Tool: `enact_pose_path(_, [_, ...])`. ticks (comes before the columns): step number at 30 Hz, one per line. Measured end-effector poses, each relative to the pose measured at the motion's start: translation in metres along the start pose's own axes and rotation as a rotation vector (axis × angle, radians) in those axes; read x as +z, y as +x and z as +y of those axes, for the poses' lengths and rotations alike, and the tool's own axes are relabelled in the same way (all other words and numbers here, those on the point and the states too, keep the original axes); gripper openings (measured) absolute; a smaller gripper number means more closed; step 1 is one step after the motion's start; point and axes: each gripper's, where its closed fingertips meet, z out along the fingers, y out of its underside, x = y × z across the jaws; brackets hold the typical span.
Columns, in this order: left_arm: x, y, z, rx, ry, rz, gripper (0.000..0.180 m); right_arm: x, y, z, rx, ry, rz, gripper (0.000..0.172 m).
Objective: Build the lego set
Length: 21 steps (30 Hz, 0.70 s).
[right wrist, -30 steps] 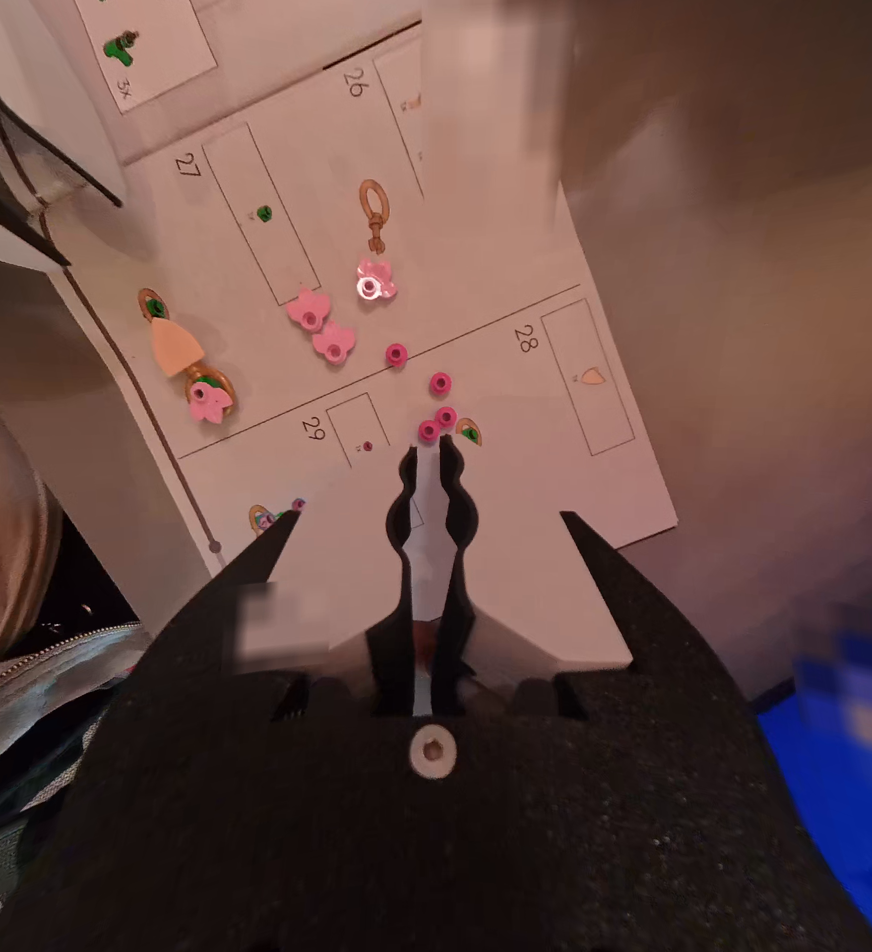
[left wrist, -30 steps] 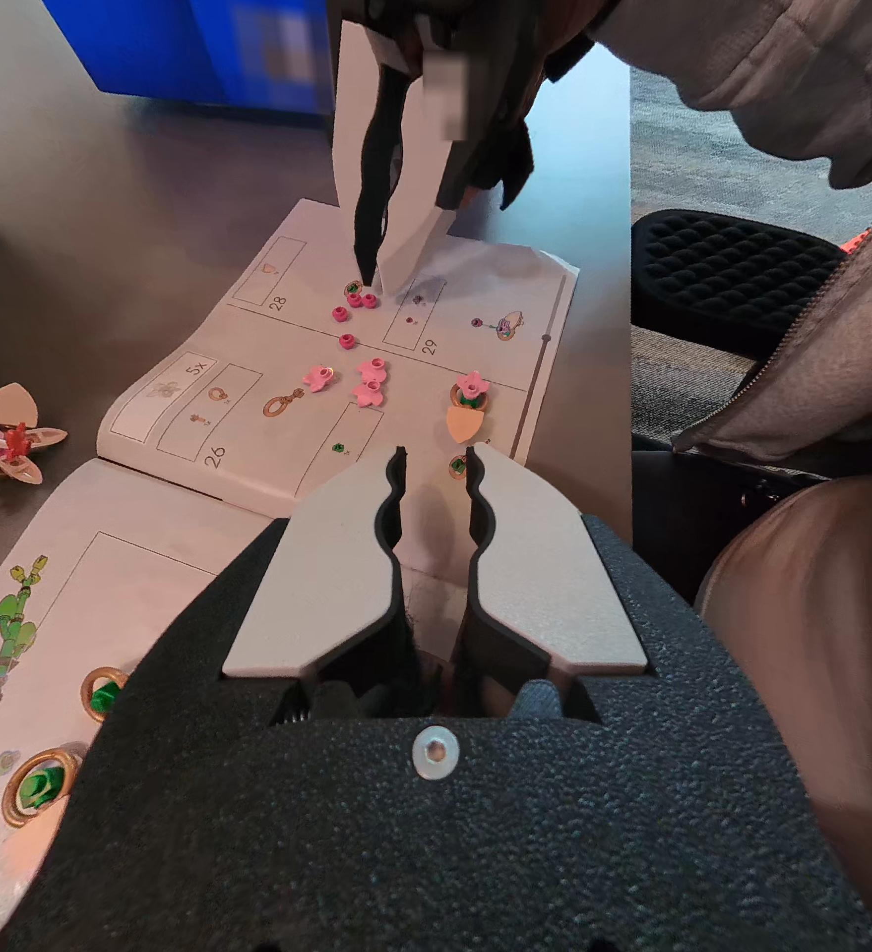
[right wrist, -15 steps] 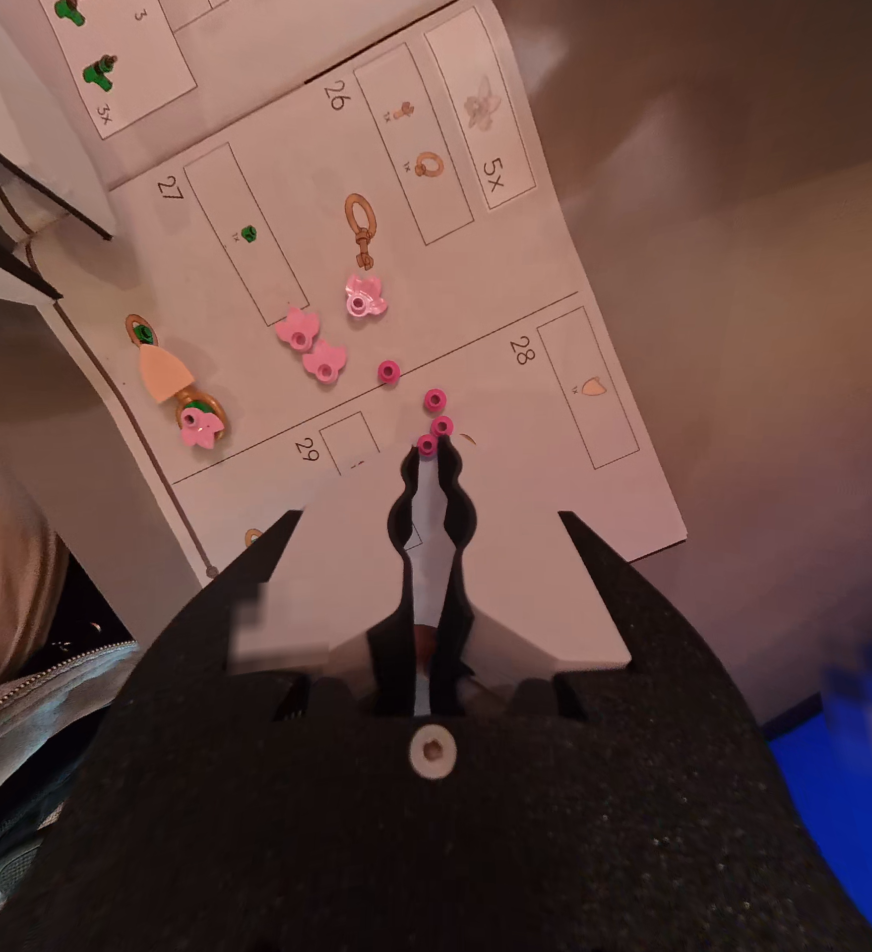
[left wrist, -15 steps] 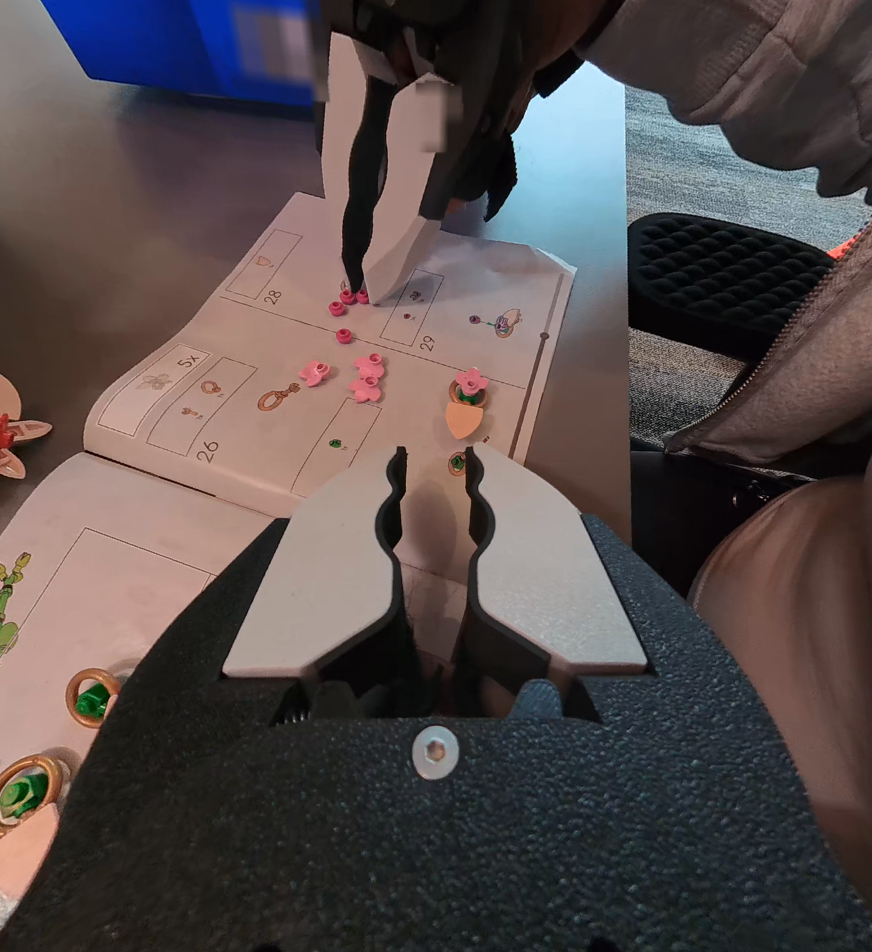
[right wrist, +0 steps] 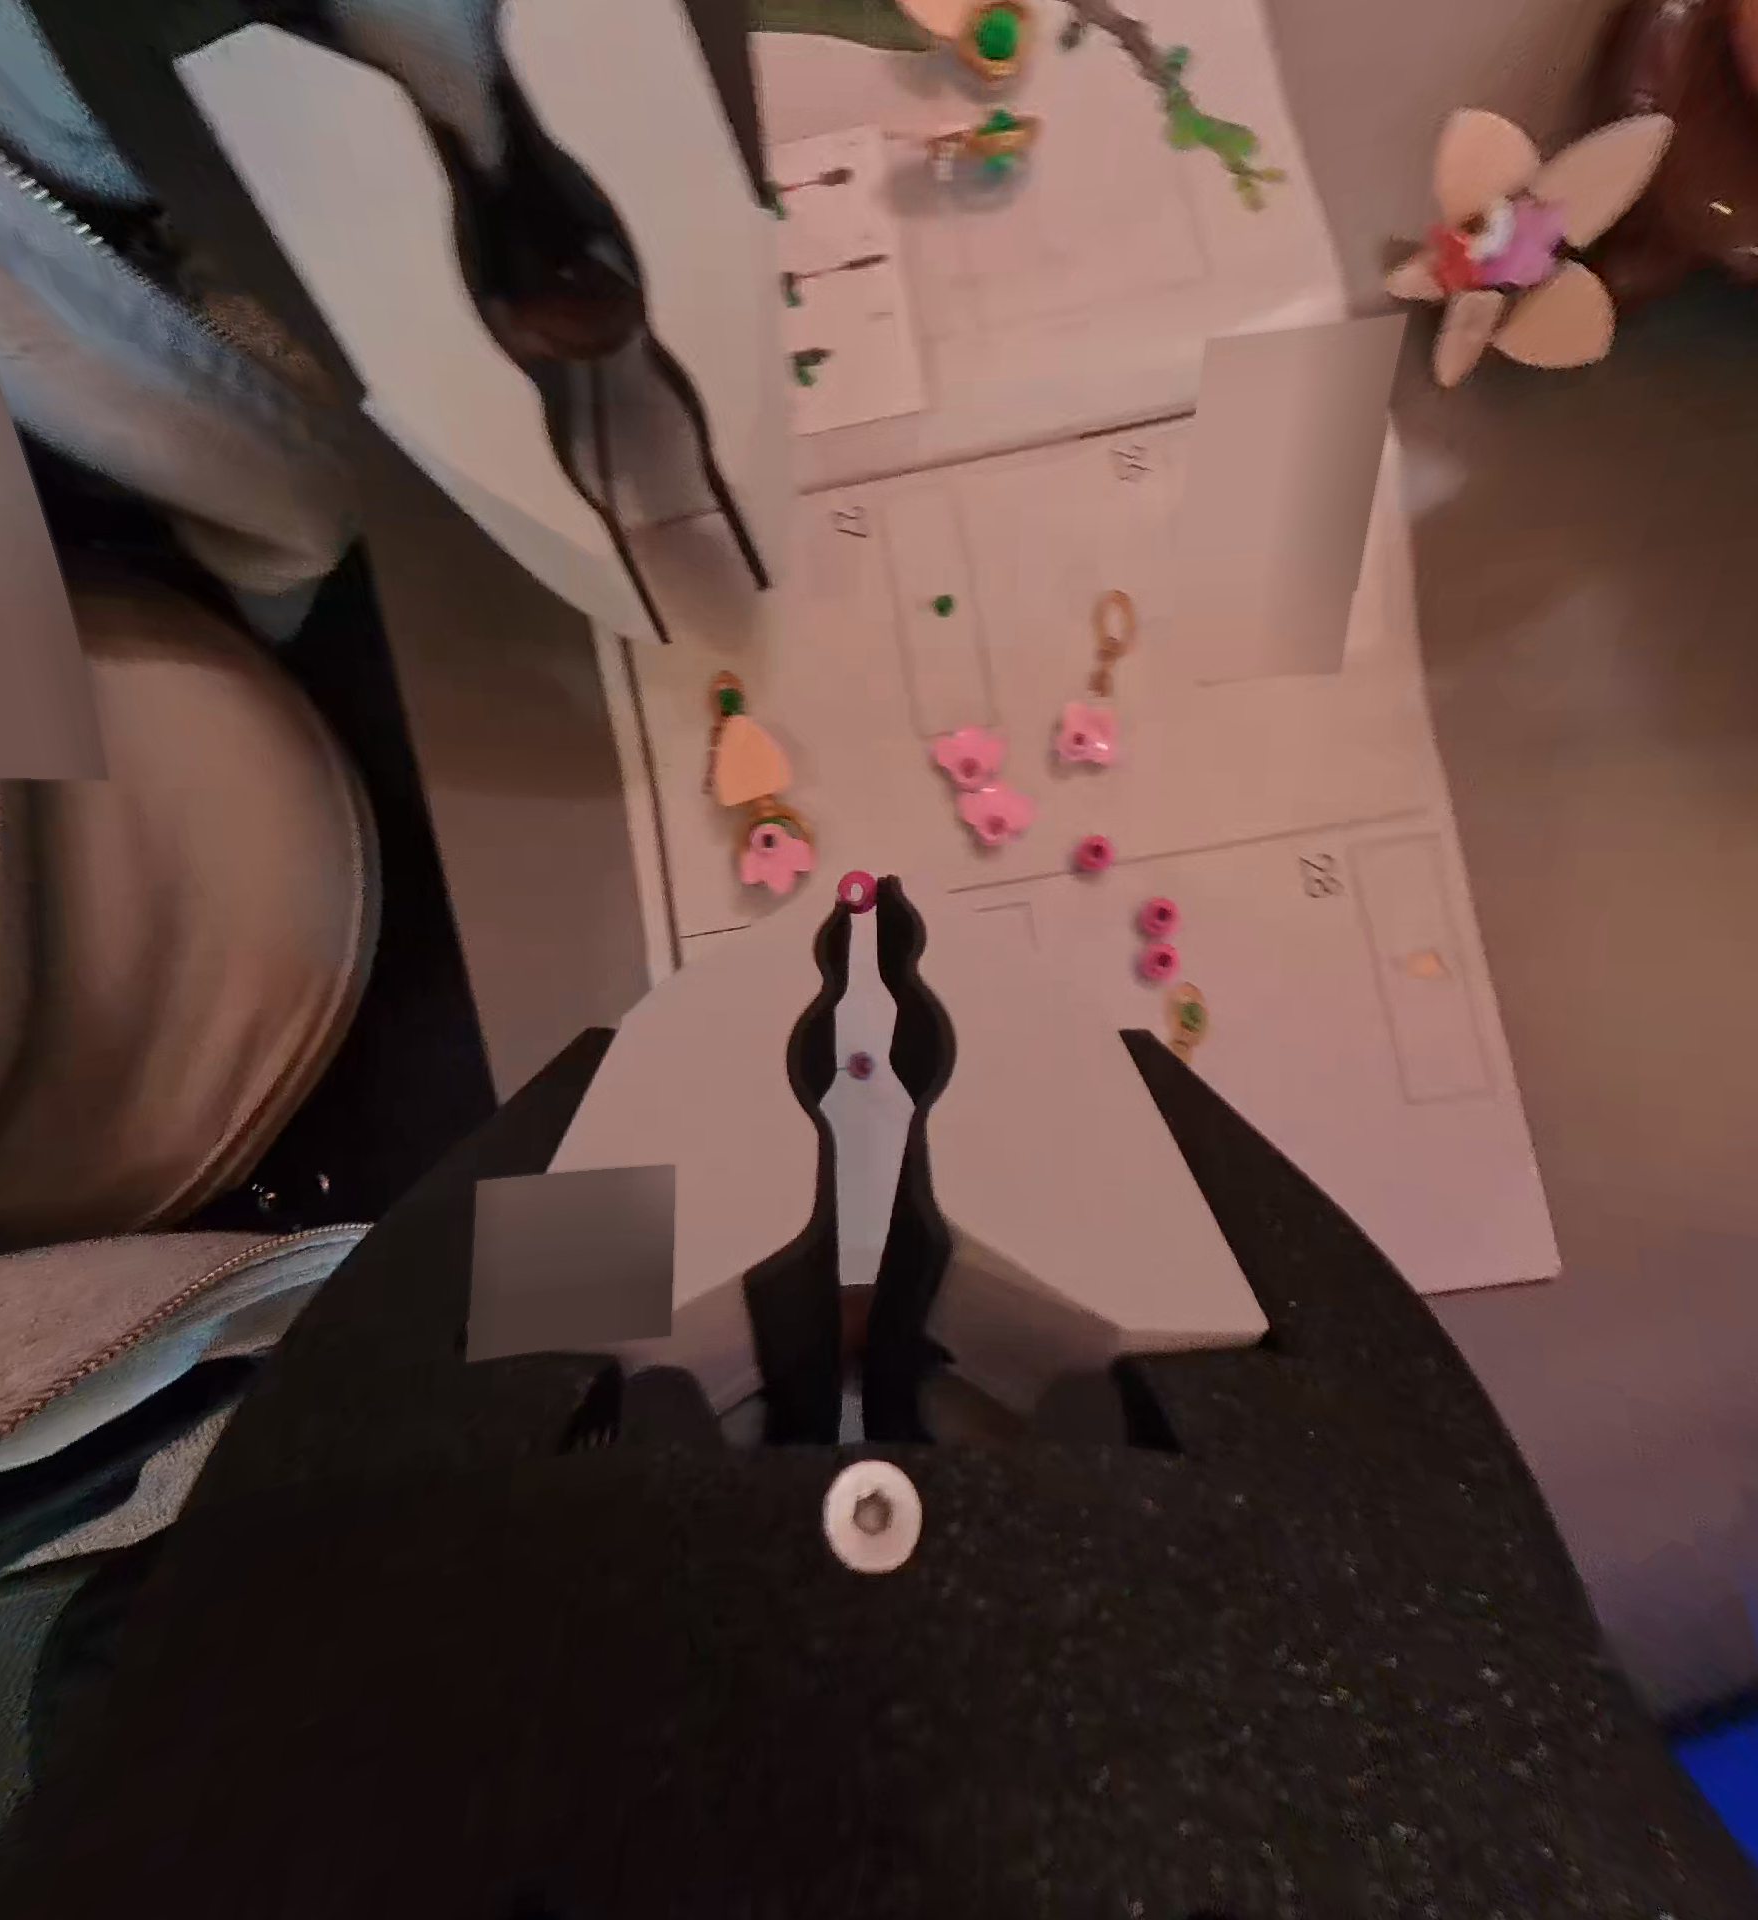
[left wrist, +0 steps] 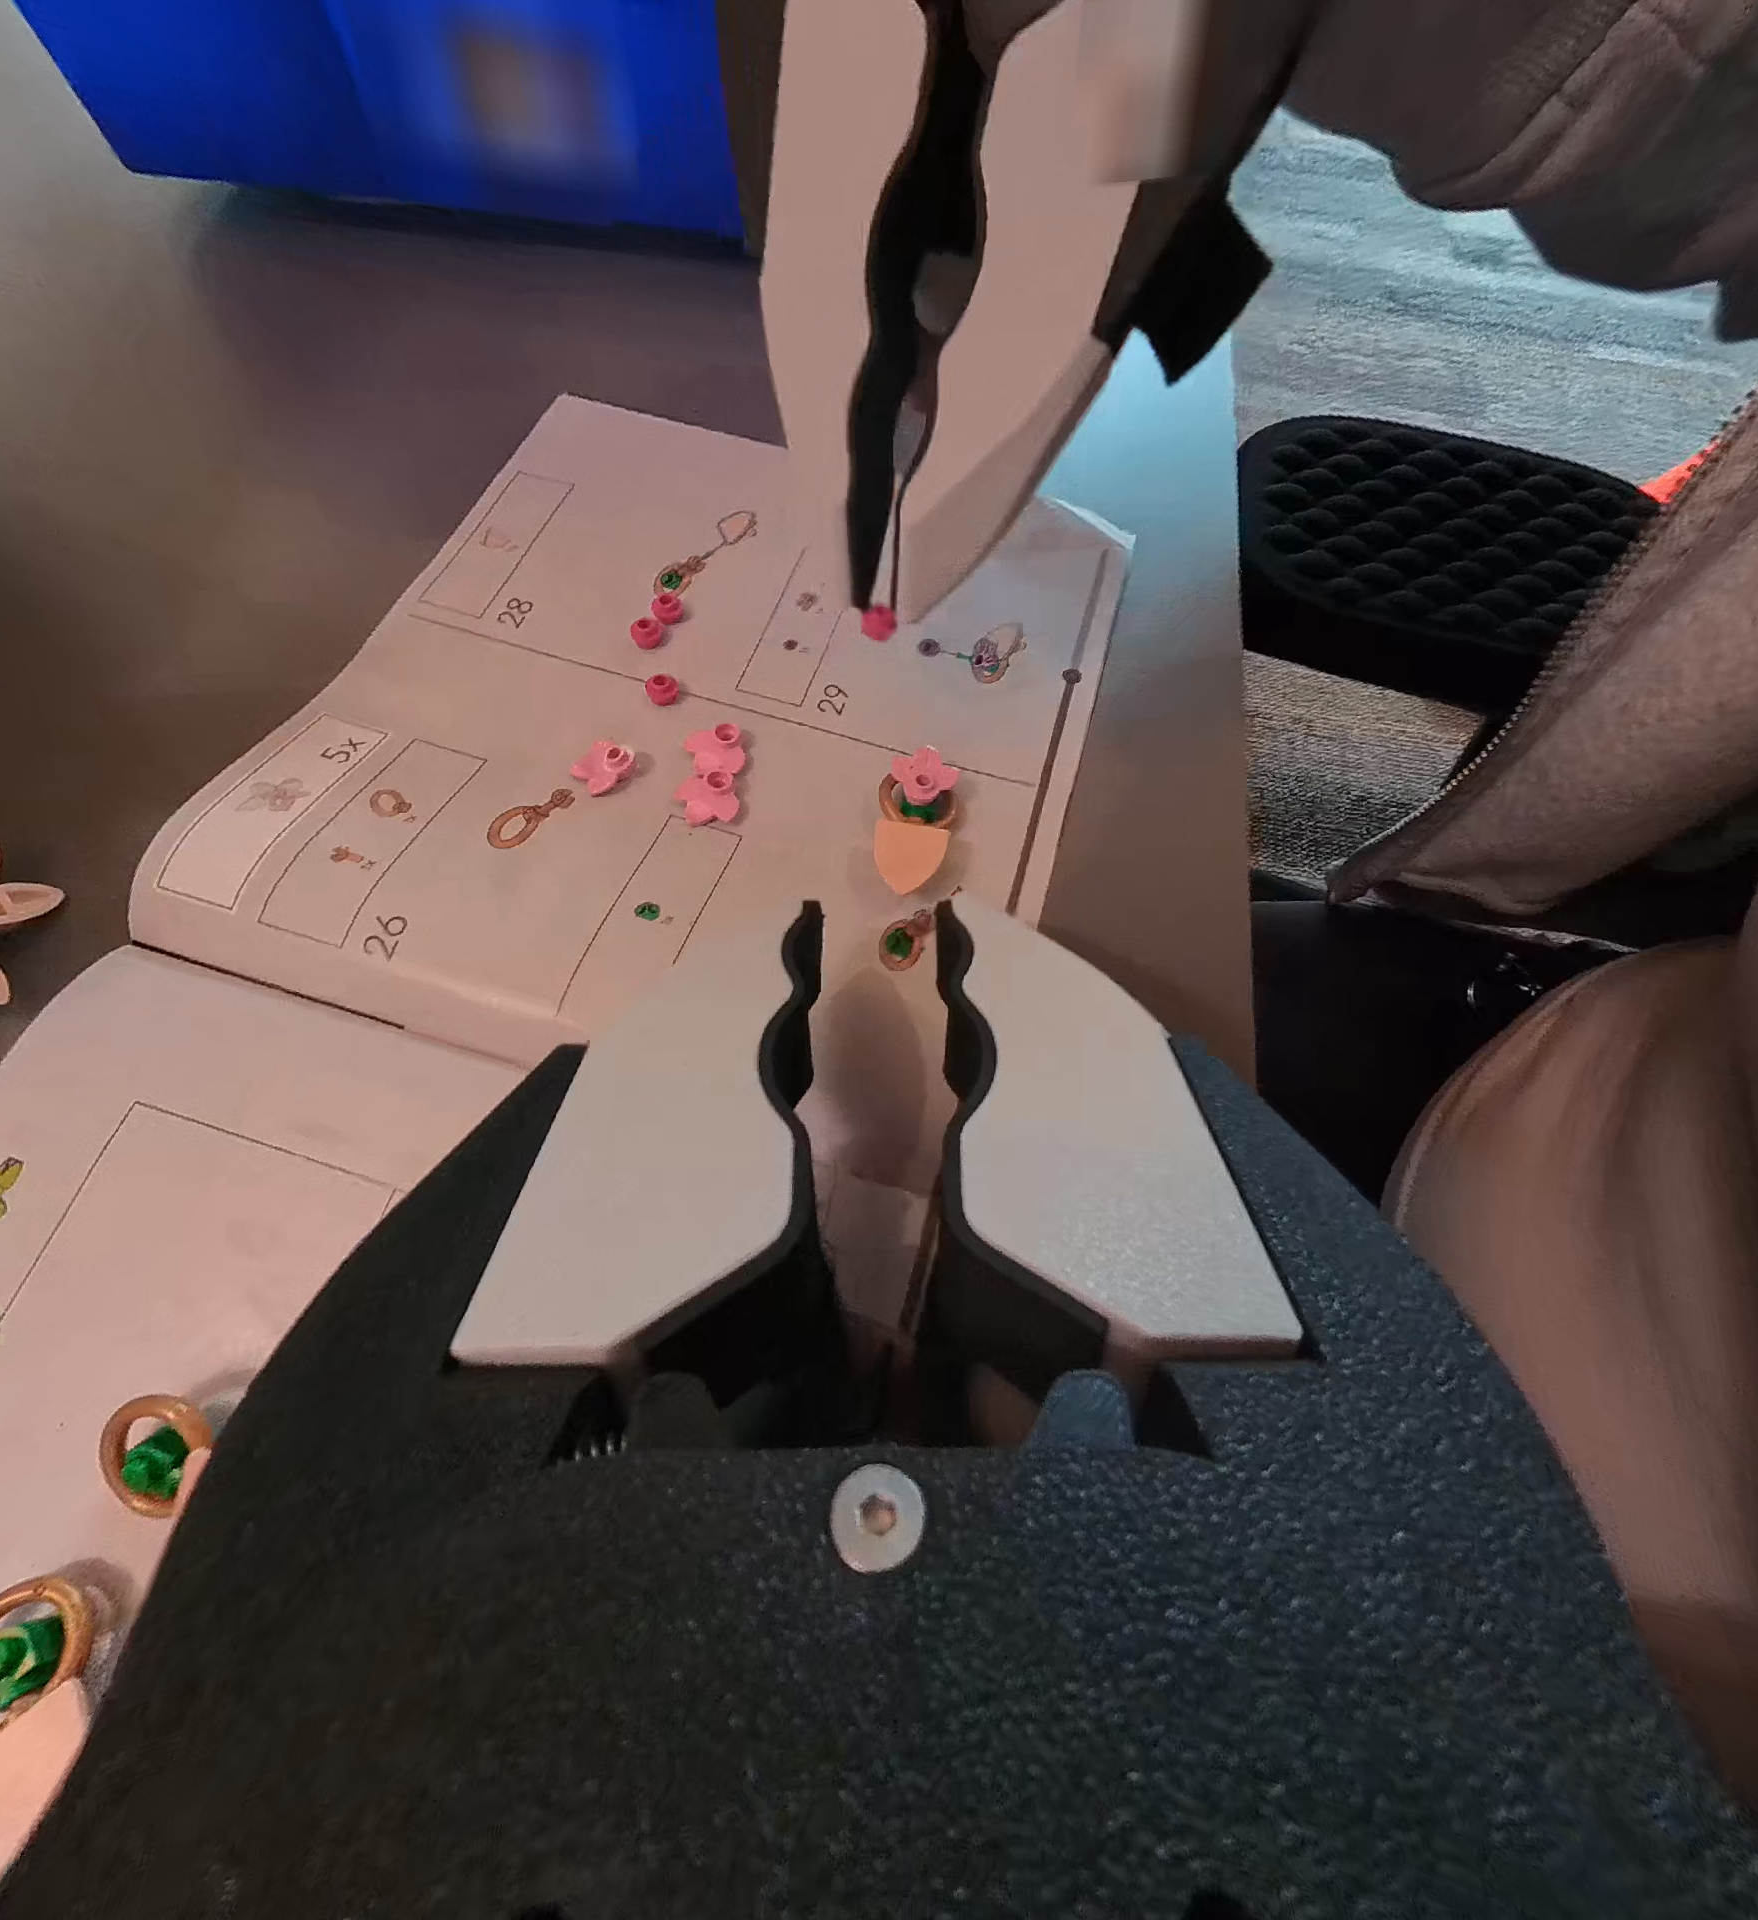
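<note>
My right gripper is shut on a small magenta round stud, pinched at the very fingertips and held above the open instruction booklet. In the left wrist view it hangs tips-down with the stud at its tips. Three more magenta studs and three pink flower pieces lie on the page. A small assembly with a gold ring, a pink flower and a tan petal lies near the page's right edge. My left gripper is open and empty, just short of that assembly.
A built orchid flower lies on the table beside the booklet. Gold rings with green pieces sit on the near page. A blue box stands at the back. A black chair armrest and a person's leg are at the right. The gap from one gripper's tips to the other's is roughly 7 centimetres.
My right gripper closed on one magenta stud from the cluster, lifted it and carried it across the page toward the small assembly. My left gripper stayed open and barely moved.
</note>
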Motion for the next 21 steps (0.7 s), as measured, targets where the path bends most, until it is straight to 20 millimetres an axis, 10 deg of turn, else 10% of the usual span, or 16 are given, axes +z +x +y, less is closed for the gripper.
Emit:
enact_pose_path(6, [0.008, 0.01, -0.005, 0.019, 0.002, 0.034, 0.021, 0.013, -0.02, 0.001, -0.077, -0.073, -0.04, 0.0])
enact_pose_path(21, [0.003, 0.005, -0.004, -0.027, 0.018, 0.027, 0.022, 0.029, 0.019, 0.007, 0.035, -0.182, 0.091, 0.005])
